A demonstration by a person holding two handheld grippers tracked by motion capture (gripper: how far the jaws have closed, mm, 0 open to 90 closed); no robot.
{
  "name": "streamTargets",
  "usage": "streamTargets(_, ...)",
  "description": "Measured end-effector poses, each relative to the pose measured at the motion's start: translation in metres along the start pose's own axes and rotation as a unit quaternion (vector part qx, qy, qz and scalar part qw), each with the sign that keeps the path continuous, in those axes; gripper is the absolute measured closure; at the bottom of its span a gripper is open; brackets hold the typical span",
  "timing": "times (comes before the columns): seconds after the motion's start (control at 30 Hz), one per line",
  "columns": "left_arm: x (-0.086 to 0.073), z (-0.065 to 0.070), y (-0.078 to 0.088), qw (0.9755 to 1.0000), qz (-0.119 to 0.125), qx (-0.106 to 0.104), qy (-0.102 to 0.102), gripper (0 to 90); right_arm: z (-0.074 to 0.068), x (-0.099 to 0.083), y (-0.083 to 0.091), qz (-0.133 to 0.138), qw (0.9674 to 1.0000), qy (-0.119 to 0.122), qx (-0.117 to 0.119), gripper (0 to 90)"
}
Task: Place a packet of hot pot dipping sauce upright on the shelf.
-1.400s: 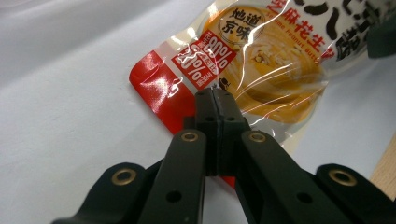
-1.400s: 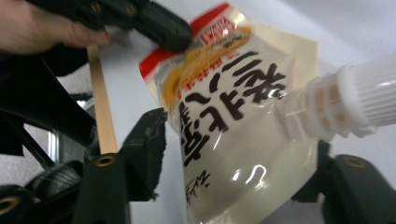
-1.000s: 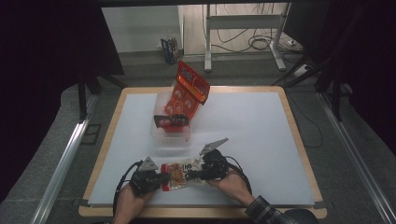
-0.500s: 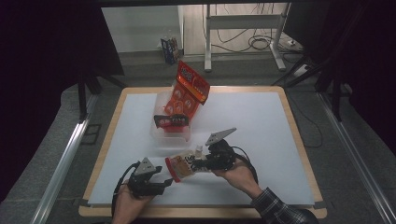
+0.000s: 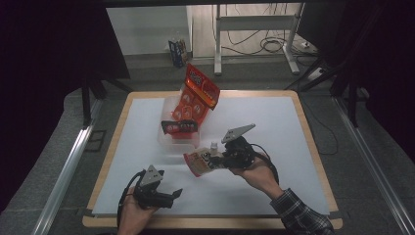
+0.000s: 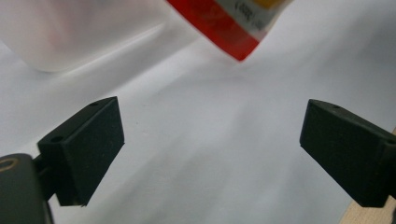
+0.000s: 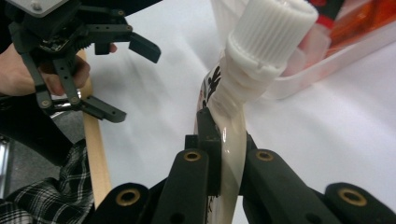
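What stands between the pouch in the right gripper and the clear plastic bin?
Nothing visible. The right gripper holds the spouted pouch above bare white table, just in front of the clear bin. The red packets already standing in the bin crowd its far part.

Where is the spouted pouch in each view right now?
High view: the spouted pouch sits centre, clamped by the right gripper.
Left gripper view: its red corner hangs at the top edge.
Right gripper view: centre, white cap uppermost.
Shared landmark: the clear plastic bin.
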State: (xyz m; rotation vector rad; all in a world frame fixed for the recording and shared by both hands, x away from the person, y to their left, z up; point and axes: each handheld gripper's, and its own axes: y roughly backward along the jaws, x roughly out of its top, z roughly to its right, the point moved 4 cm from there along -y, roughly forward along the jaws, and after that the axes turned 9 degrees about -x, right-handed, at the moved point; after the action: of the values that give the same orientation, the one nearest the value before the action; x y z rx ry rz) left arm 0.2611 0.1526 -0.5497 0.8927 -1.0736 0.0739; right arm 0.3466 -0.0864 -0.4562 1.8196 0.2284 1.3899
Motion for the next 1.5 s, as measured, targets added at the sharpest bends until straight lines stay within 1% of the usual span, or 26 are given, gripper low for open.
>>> streamTargets(0.23,0.001,0.001,0.002,1.0000,0.001,-0.002,0.001,4.3,0.013,0.004,0.013,-0.002,0.9999,0.004,-0.016,87.7)
streamTargets(0.33,0.001,0.001,0.002,1.0000,0.002,-0.003,0.003,4.1,0.019,0.006,0.017,-0.002,0.9996,0.001,-0.028,87.7)
streamTargets(0.4,0.001,0.001,0.002,1.0000,0.003,-0.003,0.004,3.9,0.023,0.007,0.019,-0.001,0.9996,-0.001,-0.030,87.8)
streamTargets(0.73,0.001,0.001,0.002,1.0000,0.000,0.000,0.005,3.7,0.031,0.009,0.029,0.001,0.9991,-0.001,-0.042,88.0)
streamTargets(0.83,0.000,0.001,0.001,1.0000,-0.002,0.001,0.004,3.6,0.035,0.011,0.033,0.005,0.9985,-0.001,-0.054,88.0)
streamTargets(0.9,0.000,0.001,0.001,1.0000,-0.004,0.001,0.004,3.4,0.039,0.013,0.034,0.008,0.9983,-0.003,-0.057,88.0)
streamTargets(0.93,0.000,0.001,0.001,1.0000,-0.004,0.001,0.005,3.4,0.040,0.014,0.034,0.009,0.9983,-0.004,-0.057,88.0)
streamTargets(1.13,-0.001,-0.001,0.001,0.9999,-0.007,0.003,0.007,2.6,0.044,0.027,0.027,0.015,0.9986,0.011,-0.050,88.0)
streamTargets(1.33,-0.003,-0.003,-0.001,0.9998,-0.010,0.015,-0.002,0.5,0.046,0.043,0.018,0.020,0.9988,0.023,-0.038,88.0)
streamTargets(1.5,-0.003,-0.002,-0.001,0.9997,-0.012,0.018,-0.006,0.1,0.046,0.056,0.011,0.020,0.9982,0.042,-0.038,88.1)
